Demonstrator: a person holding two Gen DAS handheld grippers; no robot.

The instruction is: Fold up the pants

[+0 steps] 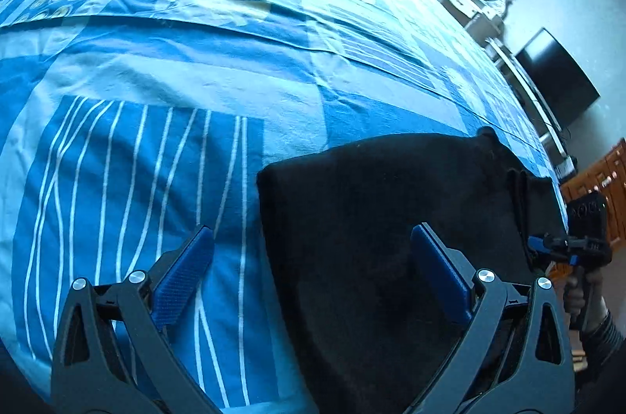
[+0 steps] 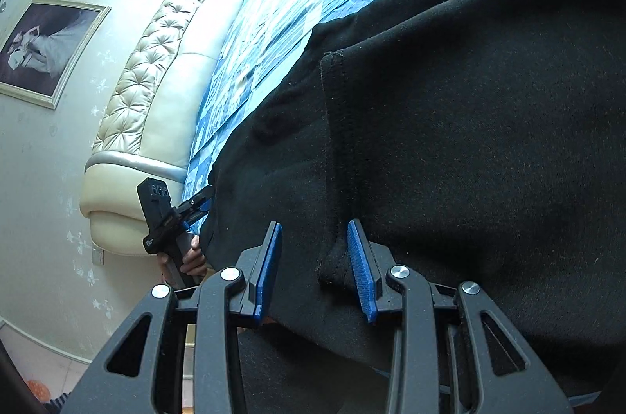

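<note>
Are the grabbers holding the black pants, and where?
Left gripper is open, holding nothing. A stitched hem of the pants sits between the right gripper fingers; whether they pinch it cannot be told.

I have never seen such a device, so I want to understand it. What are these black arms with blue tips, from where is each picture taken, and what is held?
There is no robot here. A person holds tongs, one pair in each hand, and a camera on each looks along its fingers. The left wrist view is from the left tongs, which are wide open and hold nothing. At its right edge a hand holds the other pair. The right wrist view is from the right tongs, which seem closed on a thick edge of the black pants. The pants lie on a blue bed cover.
</note>
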